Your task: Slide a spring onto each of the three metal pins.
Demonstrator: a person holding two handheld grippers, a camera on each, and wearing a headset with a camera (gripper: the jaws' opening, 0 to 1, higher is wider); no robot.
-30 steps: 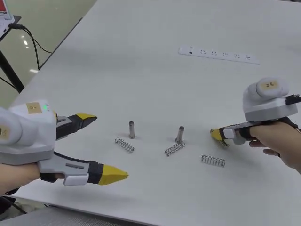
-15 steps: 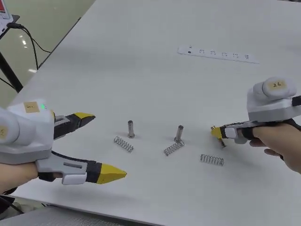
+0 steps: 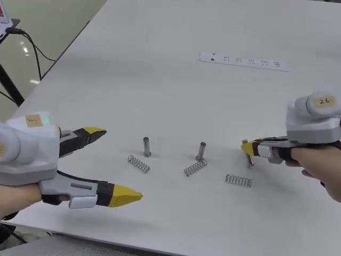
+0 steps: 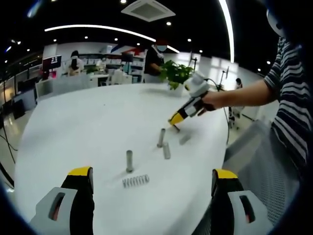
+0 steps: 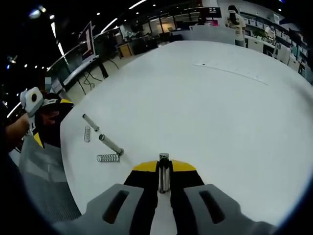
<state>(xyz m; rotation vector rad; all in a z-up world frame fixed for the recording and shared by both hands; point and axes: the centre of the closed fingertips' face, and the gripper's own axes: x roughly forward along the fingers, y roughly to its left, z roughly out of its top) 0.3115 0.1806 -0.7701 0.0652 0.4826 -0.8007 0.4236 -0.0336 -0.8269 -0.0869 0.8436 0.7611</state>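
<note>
In the head view the left claw (image 3: 112, 164) sits at 8 o'clock over the white desk (image 3: 160, 80), jaws wide apart and holding nothing. At 3 o'clock the right claw (image 3: 246, 145) is clamped on the held pin (image 3: 248, 156), which points down toward the desk. The left pin (image 3: 146, 146) and middle pin (image 3: 201, 151) stand upright near centre, and each has a spring lying just beside it at its 7 o'clock: the left spring (image 3: 138, 163) and the middle spring (image 3: 195, 168). The right spring (image 3: 237, 181) lies at 7 o'clock of the held pin. A power strip (image 3: 244, 61) lies at 1 o'clock. In the left gripper view its own jaws rise far apart at 7 and 5 o'clock — the right claw (image 4: 175, 119) is at 1 o'clock. In the right gripper view the jaws close on the pin at 6 o'clock.
</note>
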